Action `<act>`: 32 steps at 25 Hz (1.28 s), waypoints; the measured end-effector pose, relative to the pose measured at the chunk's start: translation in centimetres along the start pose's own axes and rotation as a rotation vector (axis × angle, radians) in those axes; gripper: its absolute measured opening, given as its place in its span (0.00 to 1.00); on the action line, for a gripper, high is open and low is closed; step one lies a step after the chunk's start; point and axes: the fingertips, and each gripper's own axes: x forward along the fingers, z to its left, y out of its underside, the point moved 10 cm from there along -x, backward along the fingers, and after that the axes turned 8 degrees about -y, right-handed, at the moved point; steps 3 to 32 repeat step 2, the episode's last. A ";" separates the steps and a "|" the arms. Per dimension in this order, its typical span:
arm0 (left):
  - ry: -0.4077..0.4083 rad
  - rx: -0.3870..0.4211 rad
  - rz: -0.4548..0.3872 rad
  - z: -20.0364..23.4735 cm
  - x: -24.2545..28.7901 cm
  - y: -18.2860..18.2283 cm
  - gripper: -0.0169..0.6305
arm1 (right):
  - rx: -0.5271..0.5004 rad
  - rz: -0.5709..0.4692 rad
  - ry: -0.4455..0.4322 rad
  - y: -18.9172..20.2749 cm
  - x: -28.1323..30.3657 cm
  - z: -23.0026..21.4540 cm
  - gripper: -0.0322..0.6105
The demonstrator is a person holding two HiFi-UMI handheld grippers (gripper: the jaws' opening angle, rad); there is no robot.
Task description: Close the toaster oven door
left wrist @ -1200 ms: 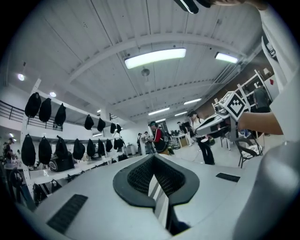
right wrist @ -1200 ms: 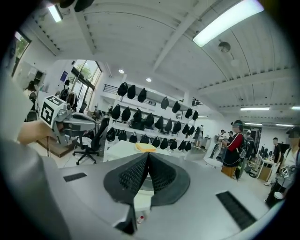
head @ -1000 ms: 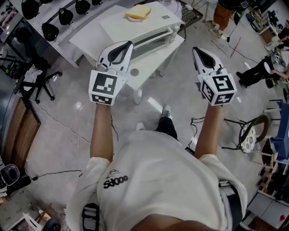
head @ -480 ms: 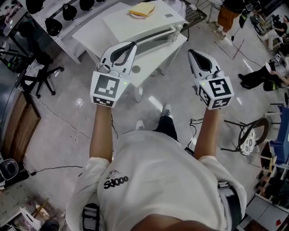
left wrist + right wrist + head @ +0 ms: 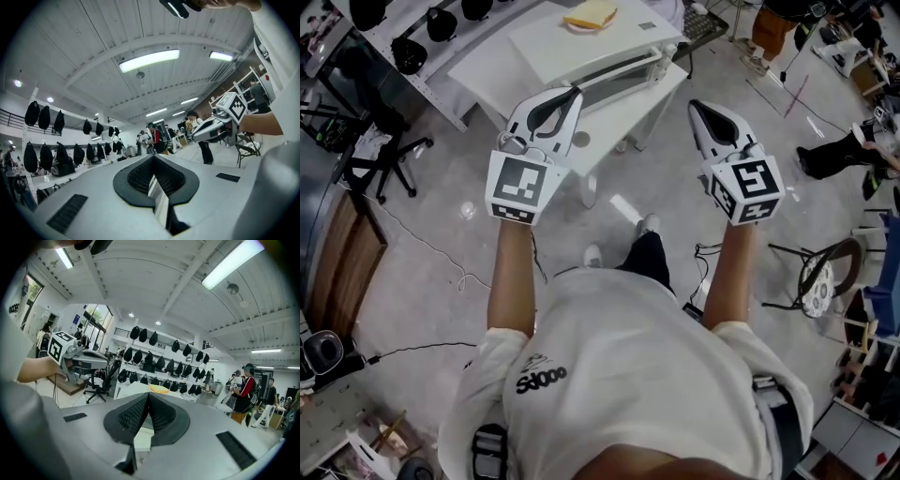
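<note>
A person stands at a white bench [image 5: 623, 117], holding up a white left gripper [image 5: 574, 92] and a white right gripper [image 5: 694, 103]. Each has its fingers pressed together on nothing. The white boxy toaster oven [image 5: 581, 42] sits mid-bench, apart from both. Its door [image 5: 614, 75] seems dropped toward the near edge, and a yellow bread slice [image 5: 591, 13] lies on top. Risk: a closed tip could slip off the door, or a hard push could slide the oven and shake the bread off.
</note>
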 end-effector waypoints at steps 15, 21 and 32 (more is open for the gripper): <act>0.004 0.001 0.000 -0.2 0.1 -0.1 0.05 | 0.001 -0.001 0.001 0.0 -0.1 -0.1 0.06; 0.004 0.001 0.000 -0.2 0.1 -0.1 0.05 | 0.001 -0.001 0.001 0.0 -0.1 -0.1 0.06; 0.004 0.001 0.000 -0.2 0.1 -0.1 0.05 | 0.001 -0.001 0.001 0.0 -0.1 -0.1 0.06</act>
